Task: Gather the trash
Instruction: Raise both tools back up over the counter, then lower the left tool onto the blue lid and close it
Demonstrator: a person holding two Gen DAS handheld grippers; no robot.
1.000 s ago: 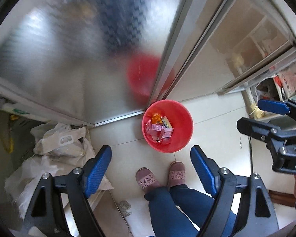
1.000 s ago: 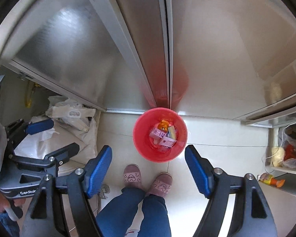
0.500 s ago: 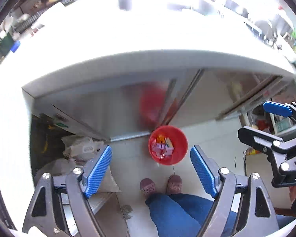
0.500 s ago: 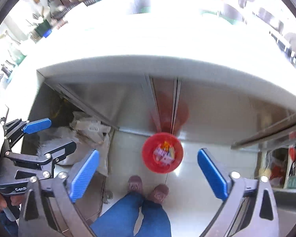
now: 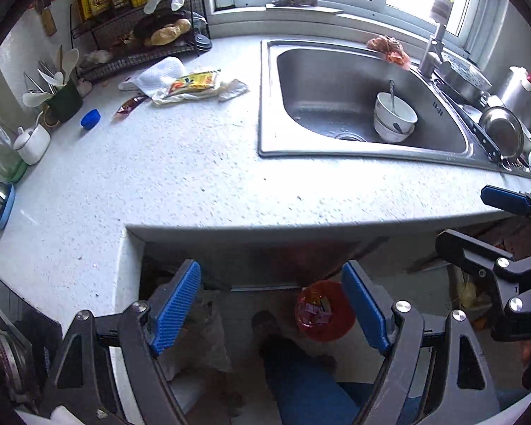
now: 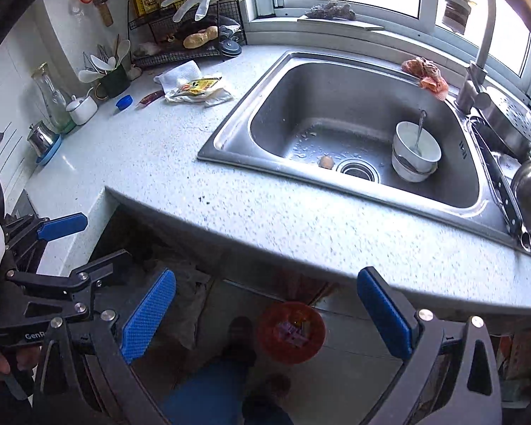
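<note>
Trash lies at two places. On the speckled grey stone counter [image 5: 180,163], at about 11 o'clock in both views, there is a heap of crumpled white paper and plastic with a yellow printed wrapper [image 5: 194,82] [image 6: 199,86] on top. Just beside it, toward 9 o'clock, lie a dark red sachet [image 5: 131,104] [image 6: 151,97] and a round blue plastic bottle cap [image 5: 90,119] [image 6: 124,102].

Below the counter edge, the round red plastic bin [image 5: 325,311] [image 6: 291,332] stands on the pale tiled floor and holds pink and orange packets. A person's shoes and blue trouser legs are just beside it, toward 7 o'clock.

The left tongs [image 5: 270,310] stand apart with nothing between the blue pads. The right tongs [image 6: 265,313] have just been opening and are now wide apart, also empty. Both tongs are above the floor, well apart from the counter trash.

At 1 o'clock the stainless steel sink [image 5: 269,106] [image 6: 230,131] holds stacked white ceramic bowls [image 5: 394,117] [image 6: 416,156] with a spoon in the top one. An orange crumpled cloth [image 5: 388,47] [image 6: 424,72] rests on its far rim.
</note>
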